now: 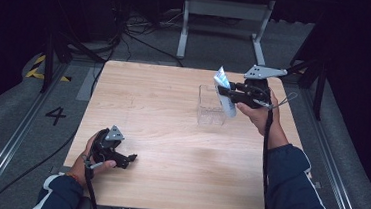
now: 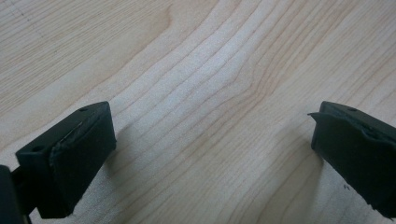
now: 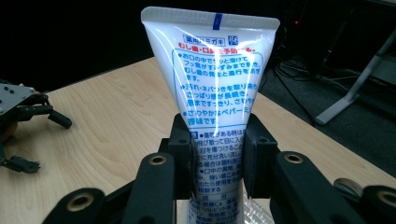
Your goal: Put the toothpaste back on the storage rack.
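A white toothpaste tube with blue and red print stands between the jaws of my right gripper, which is shut on it, crimped end up. In the high view the tube is held in the air by the right gripper just above a clear plastic box on the table's right half. My left gripper rests near the table's front left corner. Its jaws stand wide apart over bare wood, seen in the left gripper view, with nothing between them.
The light wooden table sits on a grey floor with cables and a white metal frame behind it. The left gripper shows far off in the right gripper view. Dark curtains surround the area.
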Available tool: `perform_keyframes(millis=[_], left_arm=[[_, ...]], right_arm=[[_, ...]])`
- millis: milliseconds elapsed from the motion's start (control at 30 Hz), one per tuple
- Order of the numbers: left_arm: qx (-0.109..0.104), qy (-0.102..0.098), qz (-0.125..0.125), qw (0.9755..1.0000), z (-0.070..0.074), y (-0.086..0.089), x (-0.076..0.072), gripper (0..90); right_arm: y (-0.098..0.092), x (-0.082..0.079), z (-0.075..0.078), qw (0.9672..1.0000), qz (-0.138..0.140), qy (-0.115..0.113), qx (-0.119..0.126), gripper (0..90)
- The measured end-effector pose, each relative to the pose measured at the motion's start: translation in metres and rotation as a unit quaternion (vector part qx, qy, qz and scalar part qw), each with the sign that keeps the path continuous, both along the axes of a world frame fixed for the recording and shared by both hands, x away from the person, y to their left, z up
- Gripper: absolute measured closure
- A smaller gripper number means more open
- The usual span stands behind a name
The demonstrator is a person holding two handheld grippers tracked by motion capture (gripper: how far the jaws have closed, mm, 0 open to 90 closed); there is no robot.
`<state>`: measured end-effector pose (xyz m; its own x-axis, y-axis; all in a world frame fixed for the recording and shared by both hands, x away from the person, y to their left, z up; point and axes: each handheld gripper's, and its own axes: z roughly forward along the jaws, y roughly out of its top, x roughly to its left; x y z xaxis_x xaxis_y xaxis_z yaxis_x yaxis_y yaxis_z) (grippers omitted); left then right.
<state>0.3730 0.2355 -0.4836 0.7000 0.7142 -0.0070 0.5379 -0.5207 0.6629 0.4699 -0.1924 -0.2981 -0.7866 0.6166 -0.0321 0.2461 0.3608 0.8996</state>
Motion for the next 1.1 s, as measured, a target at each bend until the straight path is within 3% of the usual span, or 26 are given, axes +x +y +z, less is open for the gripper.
perform_keyframes(millis=[267,367,700,1100], left_arm=[[0.000,0.001,-0.001,1.0000,0.000,0.000,0.000,0.2],[0.001,0.002,-0.001,1.0000,0.000,0.000,0.000,0.1],[0.000,0.003,-0.001,1.0000,0.000,0.000,0.000,0.1],[-0.001,0.001,0.001,1.0000,0.000,0.000,0.000,0.2]], right_arm=[[0.006,0.012,0.003,0.9999,-0.004,-0.012,0.000,70.0],[0.008,0.016,0.001,0.9999,-0.006,-0.012,-0.005,70.0],[0.011,0.034,-0.009,0.9998,-0.005,-0.008,0.016,69.8],[0.014,0.049,-0.024,0.9999,-0.008,-0.001,0.009,69.6]])
